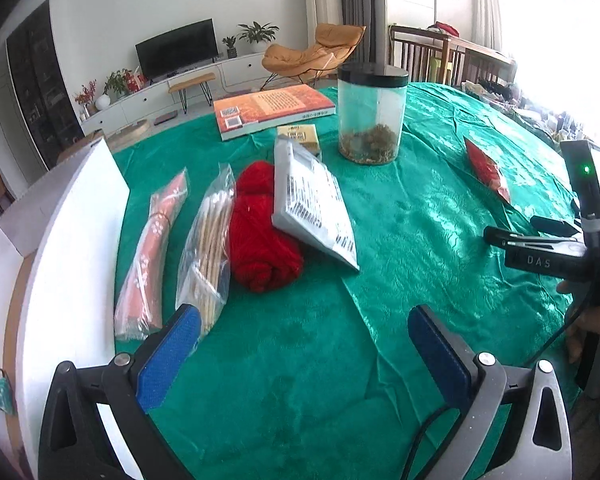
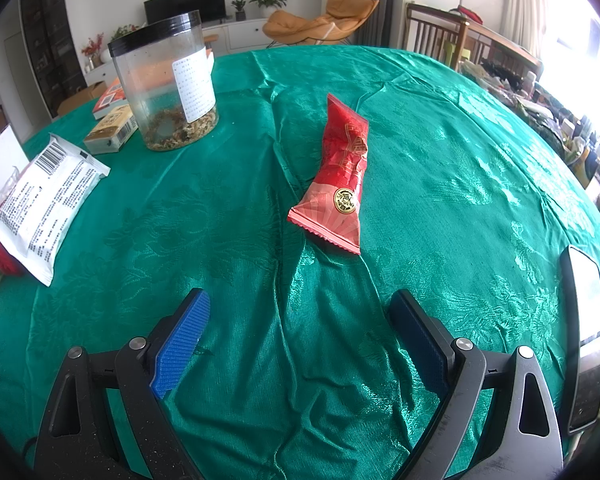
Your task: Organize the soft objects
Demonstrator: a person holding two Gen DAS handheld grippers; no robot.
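A red snack packet [image 2: 342, 176] lies on the green tablecloth [image 2: 440, 160], a little ahead of my open, empty right gripper [image 2: 298, 312]; it also shows in the left wrist view [image 1: 487, 170]. In the left wrist view a row lies at the left: an orange packet [image 1: 152, 252], a clear bag of sticks [image 1: 208, 240], a red yarn ball [image 1: 260, 232] and a white pouch [image 1: 314, 204] leaning on the yarn. My left gripper [image 1: 304, 324] is open and empty, just in front of the row. The right gripper's body [image 1: 540, 248] shows at the right.
A clear jar with a black lid [image 1: 370, 114] stands behind the row, with a small yellow box [image 1: 300, 136] and an orange book [image 1: 272, 110] beside it. A white board [image 1: 76, 240] stands along the left table edge. A phone [image 2: 586, 336] lies at the right.
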